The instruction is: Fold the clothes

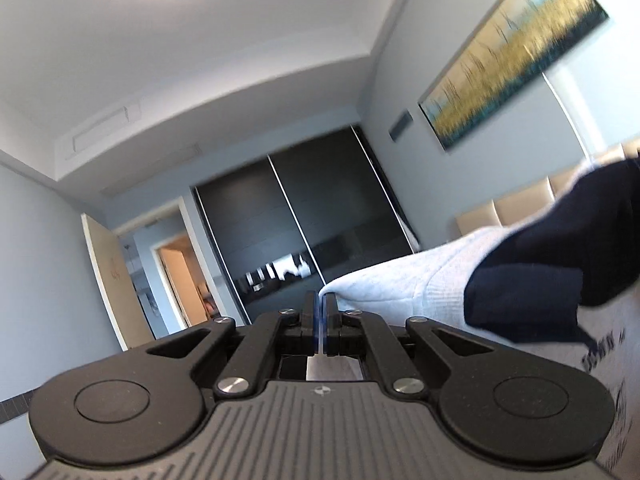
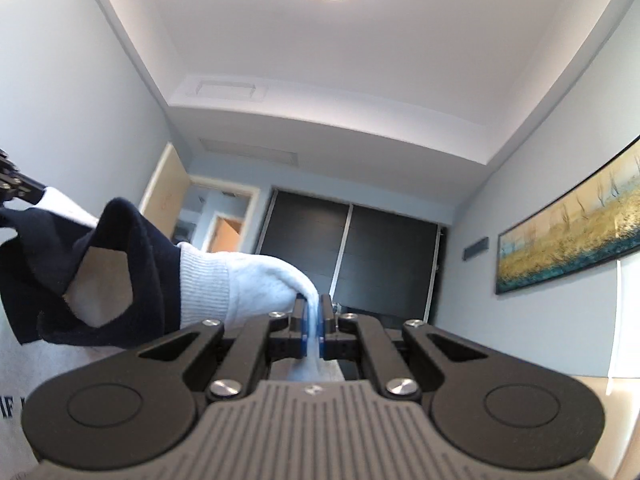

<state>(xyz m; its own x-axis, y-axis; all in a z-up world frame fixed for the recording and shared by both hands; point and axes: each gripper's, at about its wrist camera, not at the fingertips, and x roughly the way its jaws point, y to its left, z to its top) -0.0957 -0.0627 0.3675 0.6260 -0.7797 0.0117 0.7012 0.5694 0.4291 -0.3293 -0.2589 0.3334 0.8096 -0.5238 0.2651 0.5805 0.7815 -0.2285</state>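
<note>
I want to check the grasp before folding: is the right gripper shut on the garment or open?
Shut on it. The right gripper pinches the white and navy garment between its blue pads.

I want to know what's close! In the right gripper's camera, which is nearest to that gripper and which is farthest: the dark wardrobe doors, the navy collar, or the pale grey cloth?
1. Pale grey cloth: pinched between the right gripper fingers.
2. Navy collar: off to the left, further along the same garment.
3. Dark wardrobe doors: straight ahead, across the room.
</note>
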